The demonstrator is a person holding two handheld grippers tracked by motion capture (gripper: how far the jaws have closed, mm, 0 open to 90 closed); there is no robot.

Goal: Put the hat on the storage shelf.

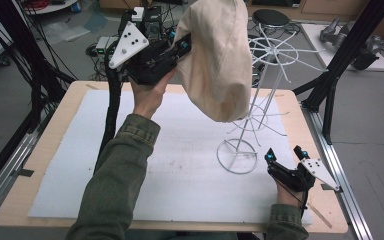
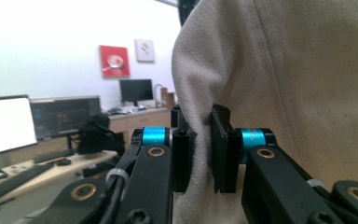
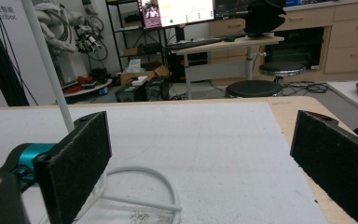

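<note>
Your left gripper is raised above the far edge of the table, its jaws pinching a fold of the cream cloth bag, which hangs against the top of the white wire stand. Your right gripper rests just right of the stand's ring base, jaws spread wide, holding nothing.

Three cameras — one fixed overhead, one riding each of my grippers.

The high view looks forward and down over my forearms onto the table. My left gripper view sits raised, facing the room's desks, very close on the cream cloth (also seen from above). My right gripper view sits low, looking across the white mat — sharing the wire stand.
</note>
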